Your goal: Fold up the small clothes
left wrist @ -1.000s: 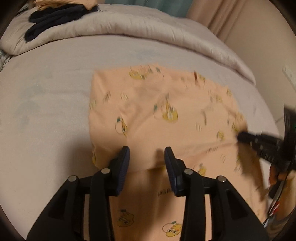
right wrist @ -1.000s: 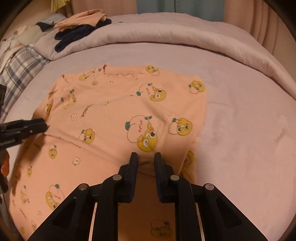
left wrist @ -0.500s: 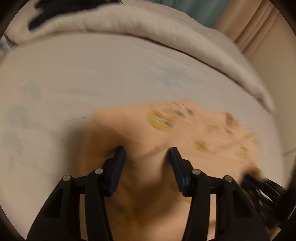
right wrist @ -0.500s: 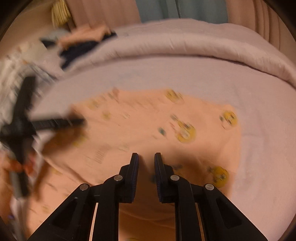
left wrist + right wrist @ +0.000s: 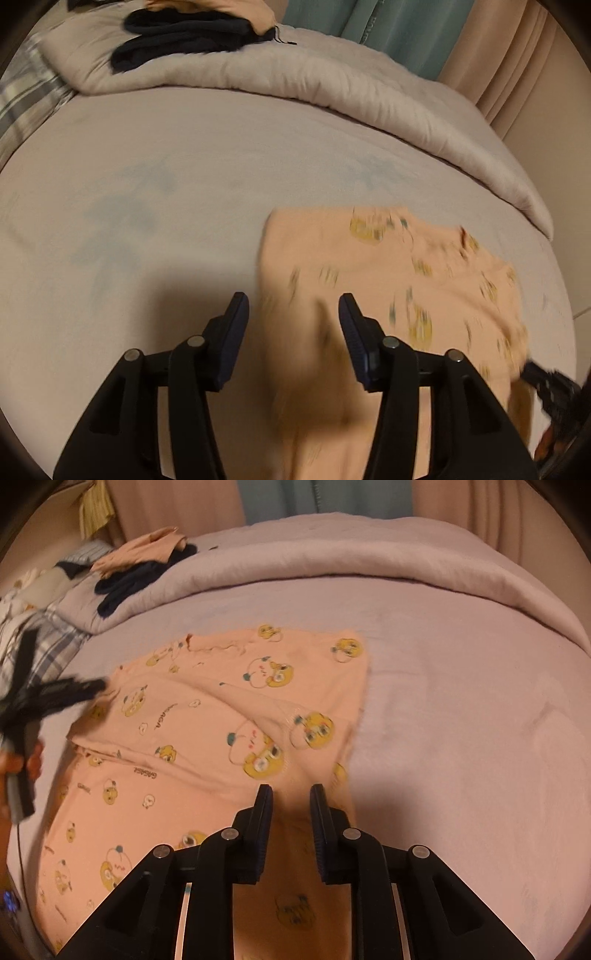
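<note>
A small peach garment with yellow cartoon prints (image 5: pixel 229 716) lies flat on the bed, partly folded over itself; it is blurred in the left wrist view (image 5: pixel 399 288). My left gripper (image 5: pixel 293 314) is open, its jaws wide apart over the garment's left edge, with cloth between them but not pinched. My right gripper (image 5: pixel 291 794) has a gap between its jaws and hovers over the garment's near right edge. The left gripper also shows in the right wrist view (image 5: pixel 55 698) at the garment's left side.
The bed sheet (image 5: pixel 461 720) is pale lilac. A rolled duvet (image 5: pixel 351 561) runs along the back. Dark and peach folded clothes (image 5: pixel 140 568) sit on it at back left, also in the left wrist view (image 5: pixel 184 33). Curtains hang behind.
Both grippers have drawn back and moved; the left one has shifted left so the garment lies more to its right. The right jaws stand wider apart than before.
</note>
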`<action>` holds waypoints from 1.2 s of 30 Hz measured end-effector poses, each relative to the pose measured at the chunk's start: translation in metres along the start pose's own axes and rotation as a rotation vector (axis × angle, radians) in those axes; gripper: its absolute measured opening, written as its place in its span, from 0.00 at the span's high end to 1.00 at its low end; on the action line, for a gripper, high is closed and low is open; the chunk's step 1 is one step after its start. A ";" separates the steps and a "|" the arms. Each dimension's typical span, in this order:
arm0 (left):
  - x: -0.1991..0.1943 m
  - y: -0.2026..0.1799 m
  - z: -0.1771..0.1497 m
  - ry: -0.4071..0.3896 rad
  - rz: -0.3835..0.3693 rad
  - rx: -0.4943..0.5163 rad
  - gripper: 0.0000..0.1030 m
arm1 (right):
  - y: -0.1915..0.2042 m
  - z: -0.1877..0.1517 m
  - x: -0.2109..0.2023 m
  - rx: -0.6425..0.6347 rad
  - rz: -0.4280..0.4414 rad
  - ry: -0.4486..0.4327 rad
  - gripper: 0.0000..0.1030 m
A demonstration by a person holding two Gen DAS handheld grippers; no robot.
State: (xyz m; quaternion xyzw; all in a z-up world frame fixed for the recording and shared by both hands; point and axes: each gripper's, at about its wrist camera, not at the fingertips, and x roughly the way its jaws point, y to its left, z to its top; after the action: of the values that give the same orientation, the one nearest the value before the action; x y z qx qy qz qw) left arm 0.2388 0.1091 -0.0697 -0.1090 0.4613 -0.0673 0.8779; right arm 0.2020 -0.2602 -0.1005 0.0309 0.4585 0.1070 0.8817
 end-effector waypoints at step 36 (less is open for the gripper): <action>-0.131 0.035 -0.199 0.106 -0.138 -0.175 0.36 | -0.049 -0.082 -0.068 0.224 0.133 0.042 0.54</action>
State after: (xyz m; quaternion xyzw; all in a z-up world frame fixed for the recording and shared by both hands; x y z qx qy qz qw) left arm 0.0010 0.1463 -0.0844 -0.2129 0.5028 -0.0928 0.8326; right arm 0.1051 -0.3260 -0.1013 0.1574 0.4831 0.1141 0.8537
